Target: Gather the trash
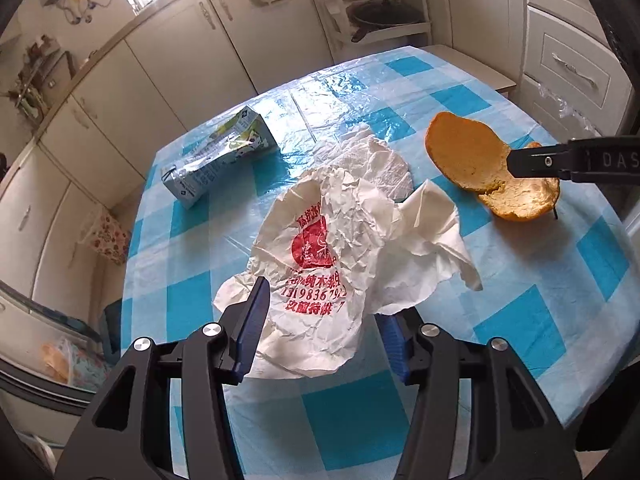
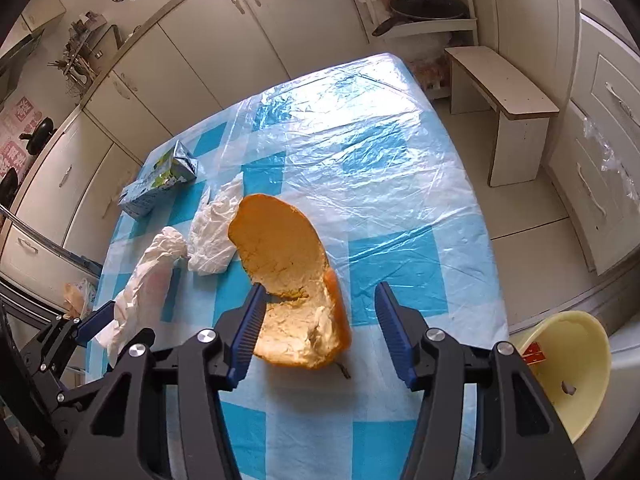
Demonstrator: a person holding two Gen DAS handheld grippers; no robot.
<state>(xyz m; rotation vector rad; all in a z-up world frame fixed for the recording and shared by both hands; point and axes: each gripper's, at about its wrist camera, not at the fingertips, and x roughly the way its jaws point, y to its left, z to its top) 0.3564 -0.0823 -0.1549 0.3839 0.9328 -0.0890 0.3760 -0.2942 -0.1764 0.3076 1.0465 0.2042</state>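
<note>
A crumpled white paper wrapper [image 1: 312, 264] with red print lies on the checked table [image 1: 520, 320]. My left gripper [image 1: 320, 308] stands open around its near end, not pressing it. A white tissue [image 1: 420, 240] lies against the wrapper, and a squashed milk carton [image 1: 216, 160] lies at the far left. A large orange peel [image 2: 280, 256] sits inside-up between the jaws of my open right gripper [image 2: 320, 288]; its left pad [image 2: 248, 320] is at the peel's edge. In the right wrist view the wrapper [image 2: 144, 288] partly hides the left gripper's blue pad [image 2: 94, 322].
A pale yellow bin [image 2: 576, 364] stands on the floor off the table's right edge, with something red inside. A wooden stool [image 2: 504, 92] stands beyond the far right corner. Cabinets ring the room. A flowered bag [image 1: 108, 236] hangs low at the left.
</note>
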